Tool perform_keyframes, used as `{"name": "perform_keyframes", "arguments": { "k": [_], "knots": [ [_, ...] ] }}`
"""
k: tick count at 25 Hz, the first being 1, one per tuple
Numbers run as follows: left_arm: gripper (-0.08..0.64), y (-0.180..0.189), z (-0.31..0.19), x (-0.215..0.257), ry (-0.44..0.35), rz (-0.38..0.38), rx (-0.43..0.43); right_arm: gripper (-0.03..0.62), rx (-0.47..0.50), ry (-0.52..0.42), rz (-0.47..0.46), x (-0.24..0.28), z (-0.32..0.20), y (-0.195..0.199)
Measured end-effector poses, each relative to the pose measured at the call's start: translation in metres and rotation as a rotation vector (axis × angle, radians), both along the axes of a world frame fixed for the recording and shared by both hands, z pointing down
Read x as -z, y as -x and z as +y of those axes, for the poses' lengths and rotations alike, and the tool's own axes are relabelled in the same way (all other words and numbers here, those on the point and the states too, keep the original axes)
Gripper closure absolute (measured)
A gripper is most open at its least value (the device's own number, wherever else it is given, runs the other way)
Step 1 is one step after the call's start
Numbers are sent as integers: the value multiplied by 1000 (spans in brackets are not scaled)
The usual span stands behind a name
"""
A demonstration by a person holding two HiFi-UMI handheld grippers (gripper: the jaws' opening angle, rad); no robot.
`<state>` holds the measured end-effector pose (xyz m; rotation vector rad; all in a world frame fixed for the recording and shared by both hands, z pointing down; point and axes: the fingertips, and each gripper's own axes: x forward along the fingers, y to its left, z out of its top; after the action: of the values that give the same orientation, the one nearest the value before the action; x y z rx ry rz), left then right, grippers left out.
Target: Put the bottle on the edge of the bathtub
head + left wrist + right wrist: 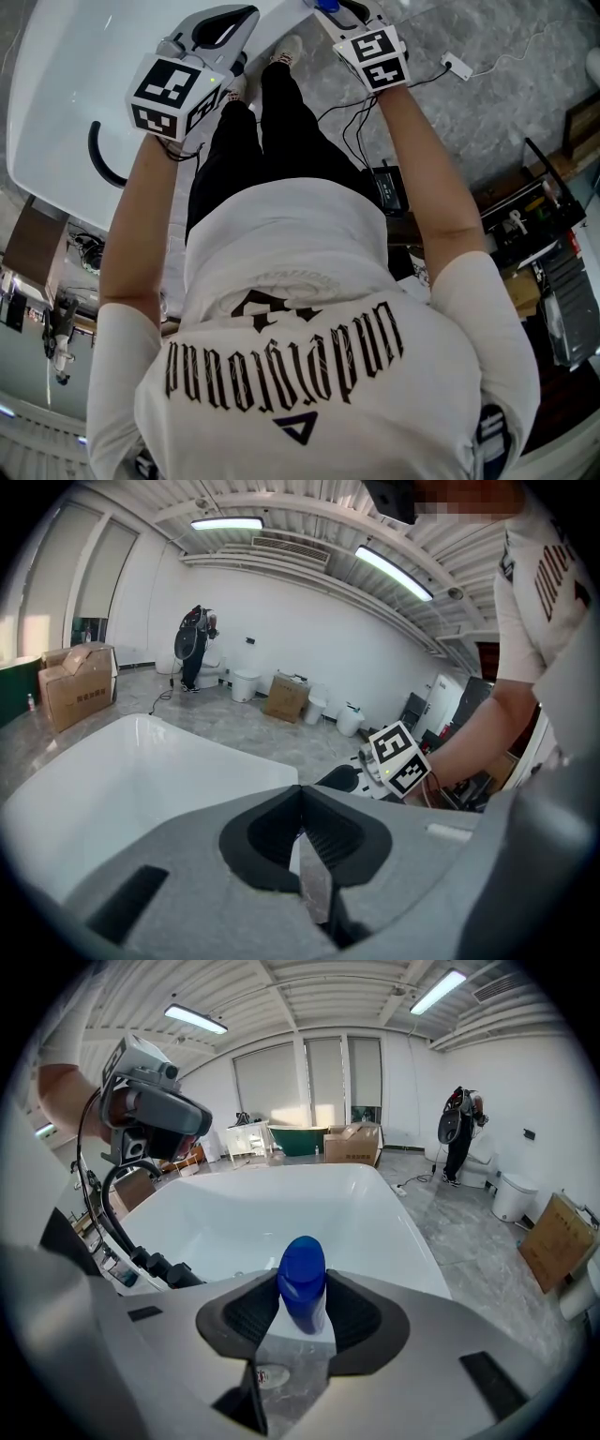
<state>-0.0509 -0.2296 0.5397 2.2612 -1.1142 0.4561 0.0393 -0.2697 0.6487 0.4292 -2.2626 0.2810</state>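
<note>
A bottle with a blue cap (302,1274) and a white body sits between the jaws of my right gripper (302,1309), whose black pads press on it from both sides. It hangs over the near rim of the white bathtub (412,1241). In the head view only the blue cap (326,6) shows at the top edge, ahead of the right gripper (361,21). My left gripper (302,806) is shut with nothing in it and hovers over the bathtub (141,761); in the head view the left gripper (230,23) is at the upper left.
A black curved hose (98,155) lies at the tub's side. Cables and a white power strip (457,66) lie on the grey floor. Cardboard boxes (77,682), toilets (246,683) and a standing person (194,649) are far off by the wall.
</note>
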Motion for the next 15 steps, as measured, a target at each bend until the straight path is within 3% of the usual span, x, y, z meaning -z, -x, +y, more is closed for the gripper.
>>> {"name": "perform_keyframes", "arguments": {
  "k": [15],
  "knots": [
    [545,-2,14,5,-13,3,-40,426,-62,-50,7,17,-6,-6]
  ]
}}
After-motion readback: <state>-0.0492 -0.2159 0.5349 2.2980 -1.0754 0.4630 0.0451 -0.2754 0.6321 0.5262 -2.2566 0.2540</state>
